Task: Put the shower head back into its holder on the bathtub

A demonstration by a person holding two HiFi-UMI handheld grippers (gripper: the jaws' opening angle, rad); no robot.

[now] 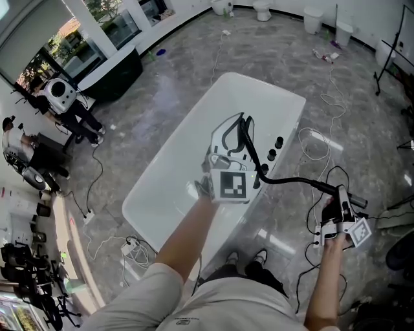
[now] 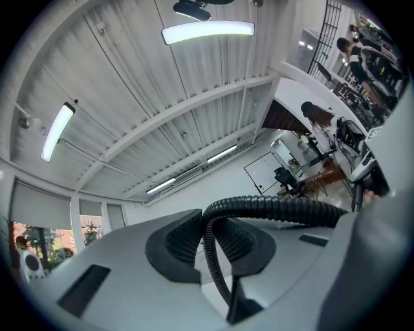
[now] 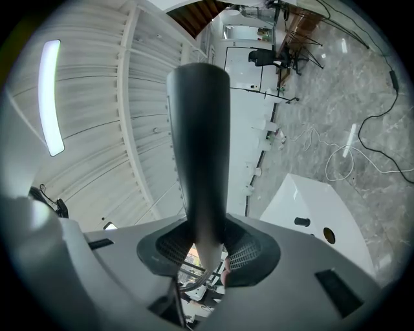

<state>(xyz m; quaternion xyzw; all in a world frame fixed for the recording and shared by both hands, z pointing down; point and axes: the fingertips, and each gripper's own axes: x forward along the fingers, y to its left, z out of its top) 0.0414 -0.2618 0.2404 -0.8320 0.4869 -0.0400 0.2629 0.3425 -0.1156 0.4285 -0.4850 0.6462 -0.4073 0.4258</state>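
Shower head (image 3: 197, 149): clamped by right gripper (image 3: 207, 249), beside bathtub (image 1: 187, 168).
Hose (image 2: 278, 208): pinched by left gripper (image 2: 208, 240).
Undone: seating at bathtub's rim.

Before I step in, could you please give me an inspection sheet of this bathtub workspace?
Surface: white bathtub on a grey stone-look floor.
Job's things: black shower head held off the tub; its black hose runs between the two grippers; open hole in the tub rim near the black knobs, probably the holder.
Clutter: small litter on the floor near the far wall.
Grippers: left gripper shut on the hose above the tub; right gripper shut on the shower head.
Cables: white cables loop right of the tub; power strip at near left.
Surroundings: white fixtures along the far wall.
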